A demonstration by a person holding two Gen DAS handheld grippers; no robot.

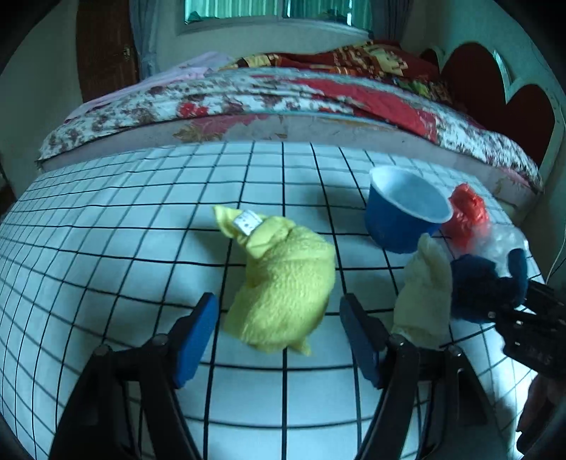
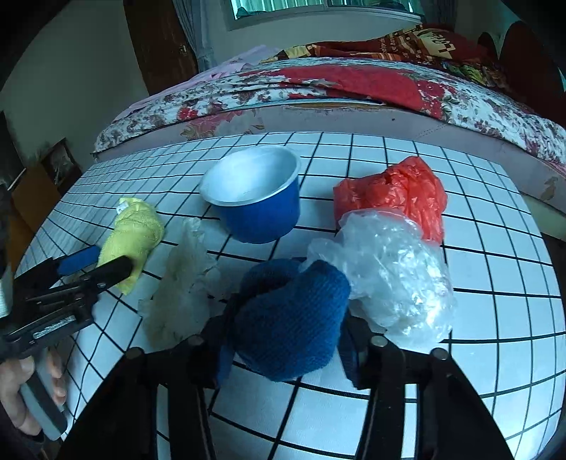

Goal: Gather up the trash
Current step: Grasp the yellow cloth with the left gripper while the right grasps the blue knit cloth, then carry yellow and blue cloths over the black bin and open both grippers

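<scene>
A crumpled yellow cloth [image 1: 283,283] lies on the checkered table [image 1: 141,230]; my left gripper [image 1: 279,339] is open around its near end, fingers on either side, not touching. It shows in the right wrist view too [image 2: 132,235]. My right gripper [image 2: 283,339] has its jaws on either side of a dark blue knitted cloth [image 2: 290,318], which fills the gap between them. A blue bowl with a white inside [image 2: 254,194] stands behind. A red plastic bag [image 2: 392,191], a clear plastic bag [image 2: 392,279] and a pale whitish cloth [image 2: 180,283] lie around it.
A bed with a floral quilt [image 2: 318,88] runs along the table's far edge. A brown door [image 1: 106,49] and a window [image 1: 276,10] are behind. The hand holding the left gripper [image 2: 32,385] shows at lower left.
</scene>
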